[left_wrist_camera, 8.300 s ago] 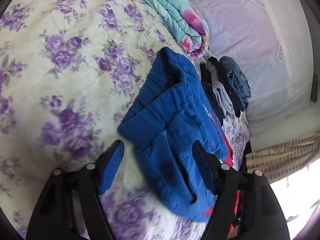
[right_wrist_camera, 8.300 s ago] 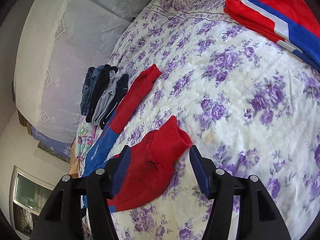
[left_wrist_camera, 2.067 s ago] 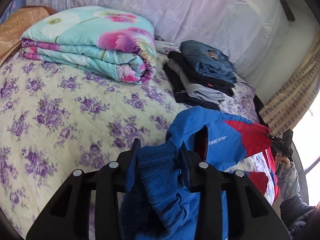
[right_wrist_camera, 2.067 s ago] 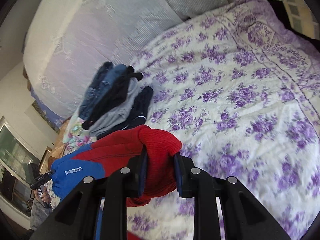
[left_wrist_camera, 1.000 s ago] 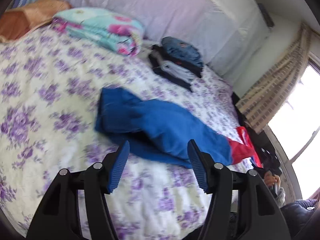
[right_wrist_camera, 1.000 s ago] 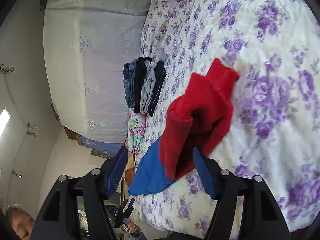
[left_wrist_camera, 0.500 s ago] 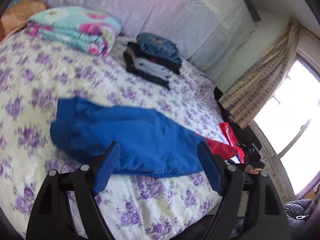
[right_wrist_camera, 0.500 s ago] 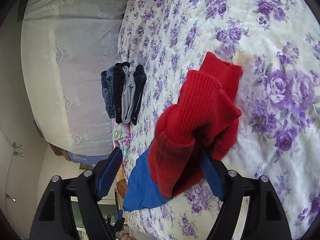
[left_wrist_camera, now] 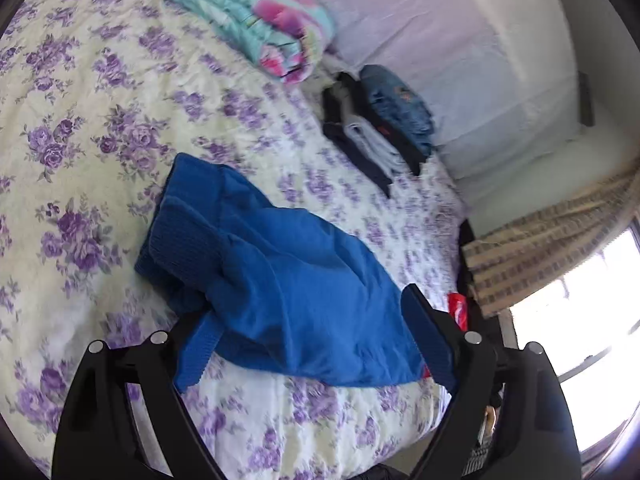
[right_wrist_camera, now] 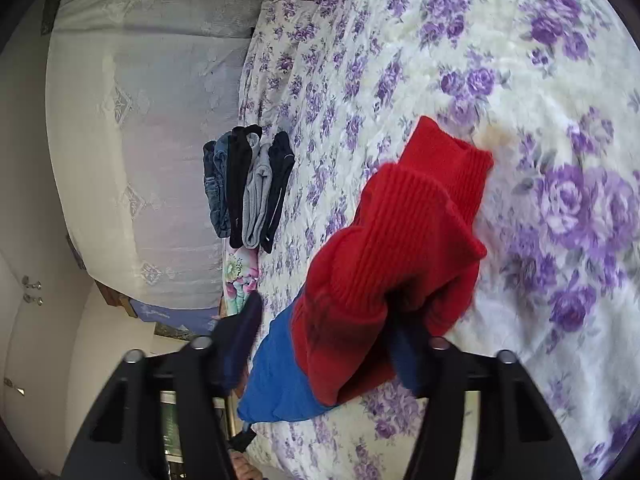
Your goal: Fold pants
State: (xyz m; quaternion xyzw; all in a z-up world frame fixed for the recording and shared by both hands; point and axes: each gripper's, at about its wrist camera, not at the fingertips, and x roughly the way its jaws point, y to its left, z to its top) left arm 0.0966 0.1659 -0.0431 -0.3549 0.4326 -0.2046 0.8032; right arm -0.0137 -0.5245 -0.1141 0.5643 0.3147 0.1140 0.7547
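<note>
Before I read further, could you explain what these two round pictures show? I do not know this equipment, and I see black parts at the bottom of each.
A person holds one hand-held gripper in each hand; each carries a fisheye camera looking along its two fingers. The black parts are those fingers. The left hand-held gripper is open over the blue half of the pants. The right hand-held gripper is open around the red cuffs of the same pants. Nothing is held. On the floral bedspread also lie a folded quilt and a stack of folded clothes.

Matte black frames on both, the left gripper [left_wrist_camera: 310, 338] and the right gripper [right_wrist_camera: 324, 346]. Silver screws dot the arms. Blue pads [left_wrist_camera: 428, 340] line the fingers.
</note>
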